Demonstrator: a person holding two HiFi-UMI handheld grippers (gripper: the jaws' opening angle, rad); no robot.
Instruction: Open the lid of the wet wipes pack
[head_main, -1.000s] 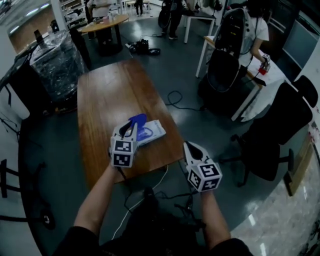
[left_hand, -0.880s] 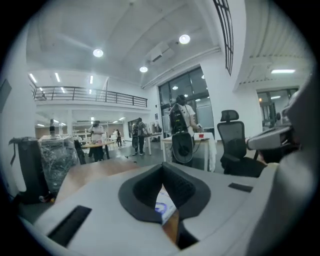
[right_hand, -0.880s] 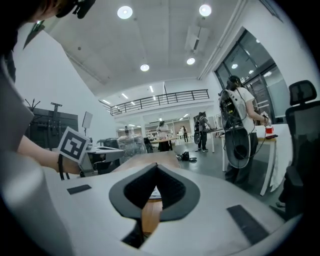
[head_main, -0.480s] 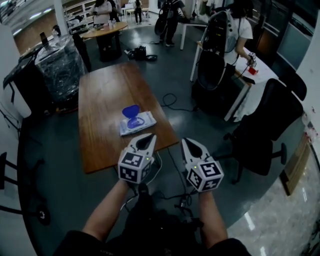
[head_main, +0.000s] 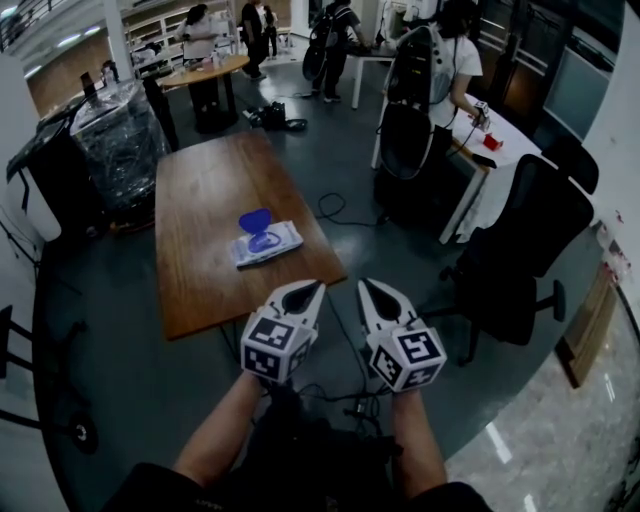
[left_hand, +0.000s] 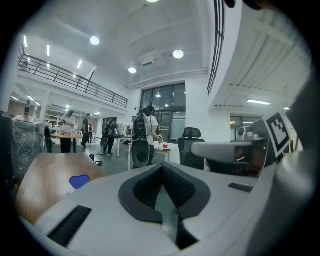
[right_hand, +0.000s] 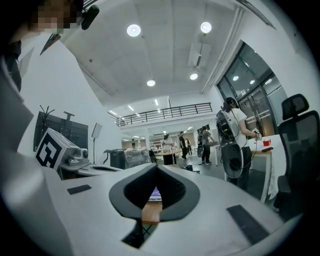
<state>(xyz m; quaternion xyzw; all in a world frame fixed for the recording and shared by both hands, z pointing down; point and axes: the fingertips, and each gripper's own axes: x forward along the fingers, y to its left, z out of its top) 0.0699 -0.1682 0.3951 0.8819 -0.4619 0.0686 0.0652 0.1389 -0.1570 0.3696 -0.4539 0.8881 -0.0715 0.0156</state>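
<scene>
The wet wipes pack (head_main: 268, 243) sits ahead-left of the closed, empty left gripper (head_main: 317, 287), farther from the equally closed right gripper (head_main: 363, 285).

Brown wooden table (head_main: 205, 190): one wipes pack (head_main: 270, 245) lying flat near right edge, blue lid (head_main: 255, 220) flipped open toward far end.

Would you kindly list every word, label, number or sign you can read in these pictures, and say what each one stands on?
No text is legible in any view.
Wet wipes pack: blue print on its top, too small to read.
Marker cubes on the left gripper and right gripper: black-and-white square patterns only, no letters or digits.
</scene>
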